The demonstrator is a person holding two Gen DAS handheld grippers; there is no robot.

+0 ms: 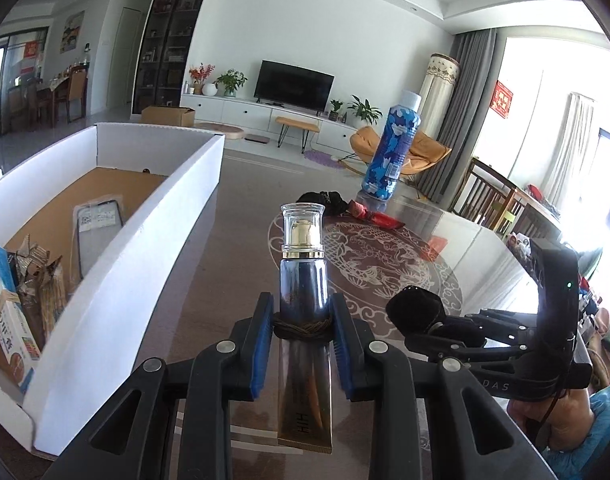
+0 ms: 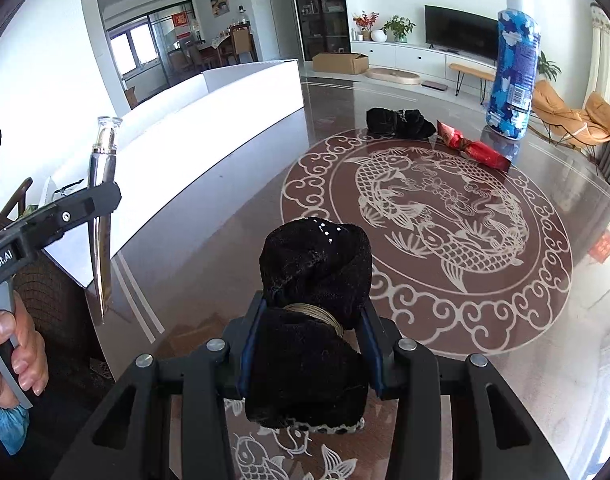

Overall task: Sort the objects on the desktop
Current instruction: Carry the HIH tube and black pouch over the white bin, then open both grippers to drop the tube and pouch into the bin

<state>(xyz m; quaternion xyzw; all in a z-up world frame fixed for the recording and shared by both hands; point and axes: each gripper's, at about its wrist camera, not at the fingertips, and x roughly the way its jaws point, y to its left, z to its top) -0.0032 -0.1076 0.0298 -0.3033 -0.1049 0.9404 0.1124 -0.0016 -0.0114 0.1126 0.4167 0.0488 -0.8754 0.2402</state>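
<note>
Clamped between the blue pads of the left gripper, at 6 o'clock in the left wrist view, a tube stands nearly upright with its clear cap and gold pump pointing toward 12. Its body is dark and glossy above, gold toward the flat crimped end, which hangs below the jaws; a brown elastic band rings it right at the pads.

Only this view looks into the white box at 9 o'clock: a brown floor, a blue-and-white carton, crumpled packaging and a clear sleeve lie inside.

At 6 o'clock in the right wrist view, the right gripper is closed on a black sock roll, soft and fuzzy, bound by a thin band at jaw level, with small white dots on top. The roll bulges above and below the pads.

This view alone shows the whole fish pattern on the glossy table and a hand at 9 o'clock holding the left gripper's handle.

Toward 1 o'clock, a second black bundle, a red packet and a blue camouflage bottle stand on the table.
</note>
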